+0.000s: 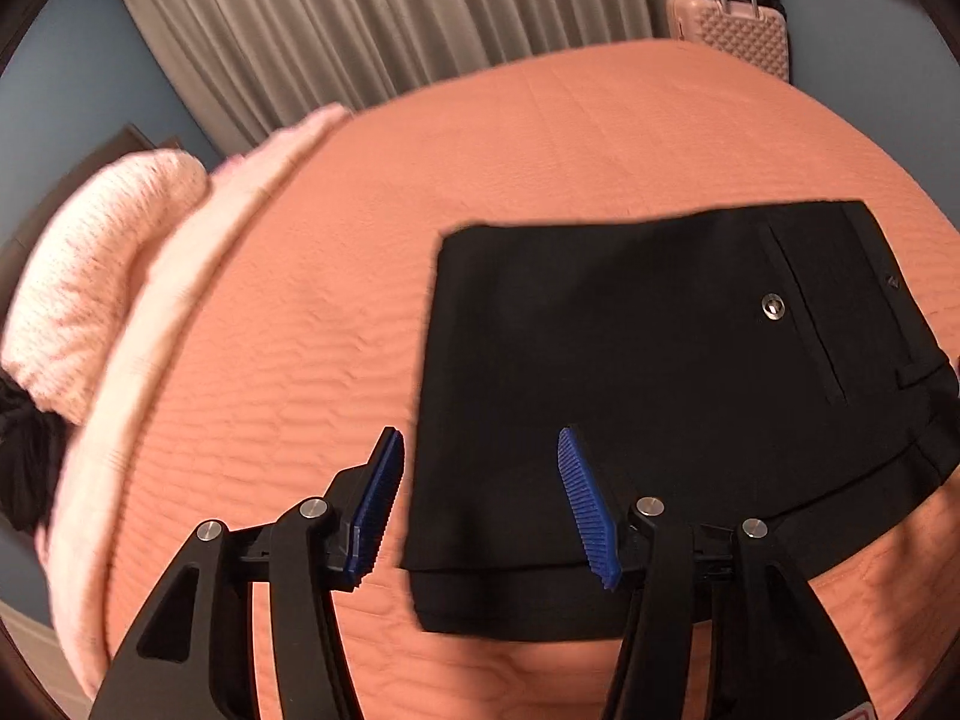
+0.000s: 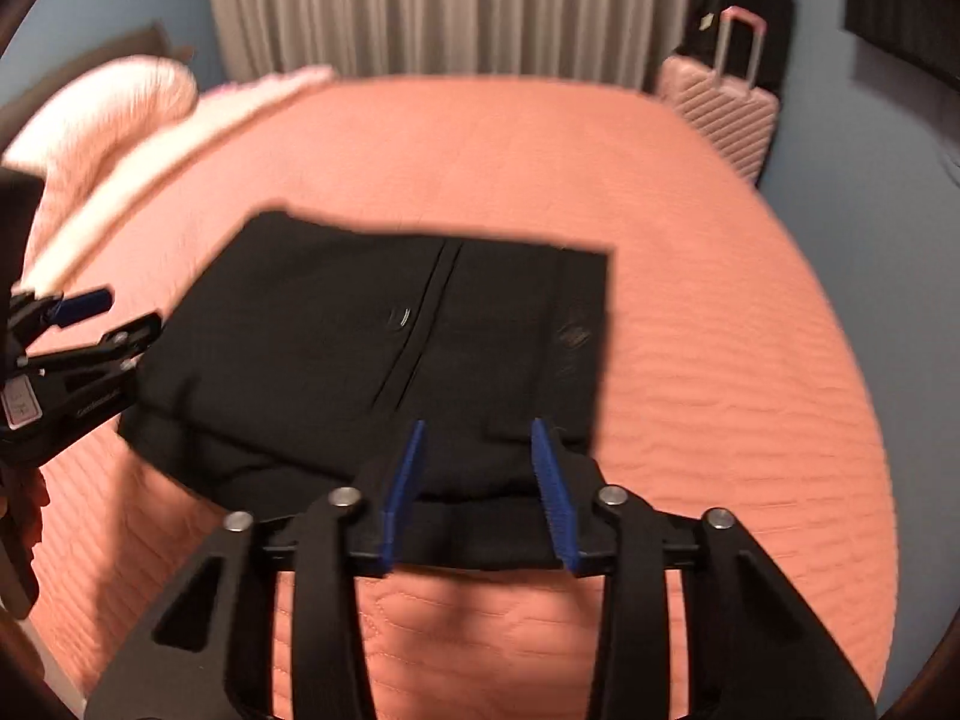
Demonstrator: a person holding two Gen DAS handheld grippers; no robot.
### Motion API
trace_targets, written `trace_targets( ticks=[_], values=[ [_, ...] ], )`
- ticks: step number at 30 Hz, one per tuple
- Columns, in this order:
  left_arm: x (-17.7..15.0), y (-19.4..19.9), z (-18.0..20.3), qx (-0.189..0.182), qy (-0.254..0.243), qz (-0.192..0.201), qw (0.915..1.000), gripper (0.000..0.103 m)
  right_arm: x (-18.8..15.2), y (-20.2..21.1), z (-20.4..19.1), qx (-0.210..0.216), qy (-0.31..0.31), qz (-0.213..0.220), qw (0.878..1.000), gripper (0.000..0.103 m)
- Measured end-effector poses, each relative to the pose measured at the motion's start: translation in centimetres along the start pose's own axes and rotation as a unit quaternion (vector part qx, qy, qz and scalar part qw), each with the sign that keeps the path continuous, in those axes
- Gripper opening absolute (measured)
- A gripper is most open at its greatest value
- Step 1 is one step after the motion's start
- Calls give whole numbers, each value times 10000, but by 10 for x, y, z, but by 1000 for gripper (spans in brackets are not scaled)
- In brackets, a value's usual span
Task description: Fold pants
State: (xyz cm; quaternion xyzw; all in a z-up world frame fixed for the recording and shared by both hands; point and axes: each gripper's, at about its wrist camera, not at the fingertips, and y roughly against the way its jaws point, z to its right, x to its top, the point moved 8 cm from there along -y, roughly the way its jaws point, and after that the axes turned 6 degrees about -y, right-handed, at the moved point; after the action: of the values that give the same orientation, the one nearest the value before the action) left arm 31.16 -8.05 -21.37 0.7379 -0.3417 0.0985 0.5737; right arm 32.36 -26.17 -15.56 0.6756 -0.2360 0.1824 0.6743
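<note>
Orange quilted bedspread [image 1: 510,180] covers the whole bed, with grey curtains [image 2: 432,6] and a pink suitcase [image 2: 717,102] behind it and pale pillows [image 1: 102,276] at the head. On the bedspread the black pants [image 2: 372,348] lie folded into a compact, almost square packet, with a metal button [image 1: 774,306] on top and a lower layer showing at the near edge.

By my judgement the folding is nearly finished, and what remains is to leave the packet neat. To do this well, both hands should go away straight up so that no finger catches the top layer, and the near edges should be checked, because the lower layer sticks out a little there.

In its own view the left gripper [image 1: 480,498] is spread about half way, and nothing is between its blue pads [image 1: 585,504]; it hovers over the near left corner of the pants. For the right gripper [image 2: 480,495], the pads stand narrower but apart over the near edge, and they pinch no cloth.
</note>
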Motion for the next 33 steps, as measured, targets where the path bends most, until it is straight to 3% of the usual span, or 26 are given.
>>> trace_targets(
  ticks=[3,6,9,12,13,15,18,20,23,25,26,27,28,29,30,32,33],
  values=[
    [-10,-36,6,-206,140,-398,9989,53,-13,-25,3,-217,39,-137,9997,33],
    [-14,-45,4,-39,174,-316,9993,66,-13,-19,7,-278,111,-90,9995,33],
    [-12,-40,0,19,139,-309,9994,66,-11,5,15,16,-305,154,9994,33],
    [-16,-43,-1,112,50,-423,9990,68,-28,-22,34,-119,-277,-334,9990,32],
    [-15,-43,-4,18,133,-441,9989,68,-27,-18,36,11,-451,-284,9986,32],
    [-6,-28,-13,35,227,-223,9995,66,-9,-2,36,141,-624,-79,9979,33],
    [34,-20,-16,-286,260,66,9992,66,37,8,24,523,-692,240,9959,34],
    [61,-36,-14,-426,272,40,9987,66,70,-14,14,593,-673,215,9957,33],
    [89,-89,-12,-267,179,-318,9990,66,92,-54,6,385,-473,62,9981,33],
    [86,-110,-17,-220,225,-600,9977,70,89,-89,16,-42,-301,-216,9993,32],
    [85,-119,-21,-335,311,-604,9971,78,83,-99,24,-157,-297,-274,9991,31],
    [83,-124,-29,-328,398,-563,9971,92,76,-107,36,45,-412,-251,9988,31],
    [81,-126,-37,-265,408,-522,9975,93,67,-105,43,234,-566,-214,9979,31],
    [77,-126,-41,-326,441,-496,9973,93,64,-102,51,378,-747,-217,9963,22],
    [73,-122,-50,-360,619,-472,9963,90,58,-92,64,83,-870,-191,9960,17],
    [62,-106,-62,-105,760,-438,9961,82,51,-69,77,-290,-977,3,9948,22],
    [57,-90,-64,-61,712,-295,9970,81,43,-51,74,-67,-1040,46,9945,22]
  ],
)
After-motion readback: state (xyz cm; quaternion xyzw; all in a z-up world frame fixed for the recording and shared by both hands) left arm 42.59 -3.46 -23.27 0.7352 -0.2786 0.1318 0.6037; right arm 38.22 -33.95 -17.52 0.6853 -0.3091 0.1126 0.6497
